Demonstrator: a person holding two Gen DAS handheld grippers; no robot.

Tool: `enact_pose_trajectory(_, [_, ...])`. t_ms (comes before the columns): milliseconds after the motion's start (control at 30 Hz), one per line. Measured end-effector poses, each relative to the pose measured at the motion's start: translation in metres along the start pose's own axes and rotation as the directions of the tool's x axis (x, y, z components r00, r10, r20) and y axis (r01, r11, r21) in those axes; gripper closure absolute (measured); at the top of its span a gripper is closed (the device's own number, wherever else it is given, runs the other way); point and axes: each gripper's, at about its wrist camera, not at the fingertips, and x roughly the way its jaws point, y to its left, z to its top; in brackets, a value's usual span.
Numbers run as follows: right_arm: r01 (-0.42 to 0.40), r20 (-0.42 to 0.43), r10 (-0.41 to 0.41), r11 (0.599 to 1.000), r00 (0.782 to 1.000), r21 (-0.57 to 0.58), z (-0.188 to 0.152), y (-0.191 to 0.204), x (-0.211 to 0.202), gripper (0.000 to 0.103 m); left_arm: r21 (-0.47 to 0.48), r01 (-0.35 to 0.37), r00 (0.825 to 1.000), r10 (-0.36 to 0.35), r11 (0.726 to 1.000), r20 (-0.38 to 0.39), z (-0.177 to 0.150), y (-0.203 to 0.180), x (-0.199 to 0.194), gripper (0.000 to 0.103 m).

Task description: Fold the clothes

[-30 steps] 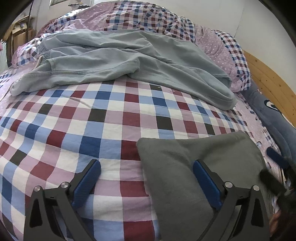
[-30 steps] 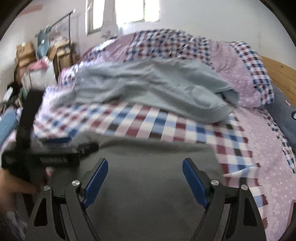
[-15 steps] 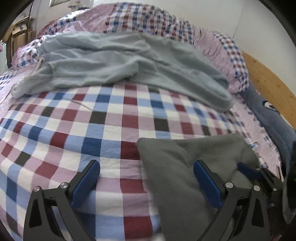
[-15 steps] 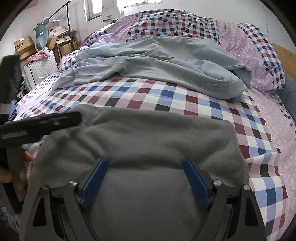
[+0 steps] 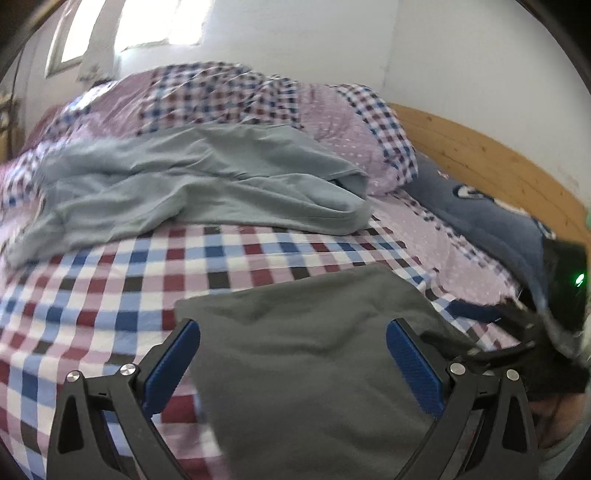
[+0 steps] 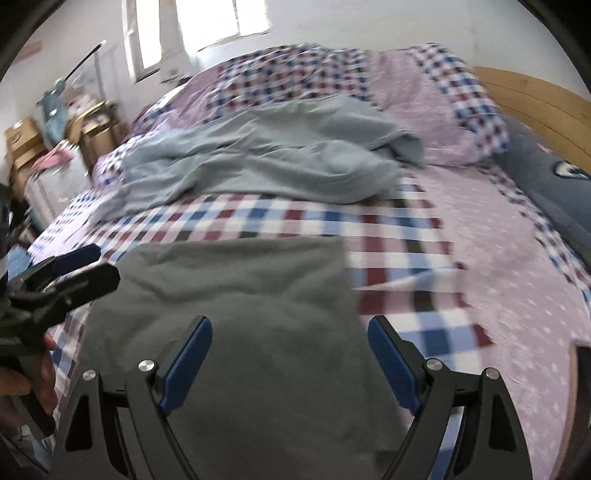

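Both of our grippers hang wide open over a folded grey garment (image 6: 236, 325) on the bed.

Our left gripper (image 5: 293, 363) and right gripper (image 6: 290, 360) hold nothing; their blue pads stand far apart above the grey piece, which lies flat at the near edge of the checked bedspread (image 5: 110, 280), probably parked there as finished work. The pale blue garment (image 5: 192, 188) sprawls unfolded farther back, against the heaped checked duvet (image 5: 221, 96), and looks like the next thing to fold. A wooden headboard (image 5: 491, 166) runs along the right, a dark blue pillow (image 5: 476, 214) beside it; cardboard boxes (image 6: 26, 144) crowd the left under a bright window (image 6: 207, 22).
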Motion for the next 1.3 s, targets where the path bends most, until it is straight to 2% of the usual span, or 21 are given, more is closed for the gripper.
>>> enact_pose_trajectory(100, [0.023,0.004,-0.023,1.0,1.0,0.015,0.002,-0.008,-0.002,0.014,0.07,-0.034,0.998,0.037,0.997,-0.044,0.0,-0.015,0.016,0.001])
enact_pose_trajectory(267, [0.021,0.011,-0.02,1.0,1.0,-0.008,0.005,-0.005,0.0,0.014,0.154,-0.13,0.976,0.154,0.979,-0.155,-0.018,-0.02,0.055,0.001])
enact_pose_trajectory(533, [-0.019,0.0,0.019,0.998,1.0,-0.059,0.004,0.016,0.007,0.014,0.157,-0.123,0.981,0.144,0.98,-0.131,-0.025,-0.019,0.054,0.001])
enact_pose_trajectory(633, [0.0,-0.035,-0.003,0.995,0.999,-0.097,-0.004,0.026,0.013,0.014,0.157,-0.124,0.982,0.144,0.98,-0.123,-0.025,-0.018,0.053,0.001])
enact_pose_trajectory(733, [0.018,-0.063,-0.023,0.996,0.998,-0.083,-0.015,0.027,0.015,0.014,0.158,-0.125,0.983,0.144,0.98,-0.116,-0.026,-0.018,0.053,0.0])
enact_pose_trajectory(967, [-0.006,0.002,0.006,0.999,1.0,-0.046,-0.022,0.038,-0.012,0.014,0.134,-0.14,0.984,0.152,0.981,-0.089,-0.029,-0.014,0.037,0.0])
enact_pose_trajectory(1067, [-0.009,-0.006,0.009,0.997,1.0,-0.08,-0.026,0.049,-0.011,0.014,0.103,-0.149,0.982,0.159,0.983,-0.097,-0.034,-0.009,0.022,0.001])
enact_pose_trajectory(1167, [-0.038,-0.028,0.034,0.991,0.999,-0.129,-0.031,0.062,-0.004,0.014,0.066,-0.147,0.98,0.155,0.987,-0.124,-0.043,-0.001,0.008,0.0])
enact_pose_trajectory(1300, [-0.056,-0.1,0.042,0.988,0.994,-0.142,-0.043,0.064,0.015,0.014,0.033,-0.161,0.976,0.164,0.986,-0.141,-0.055,0.007,-0.008,0.0])
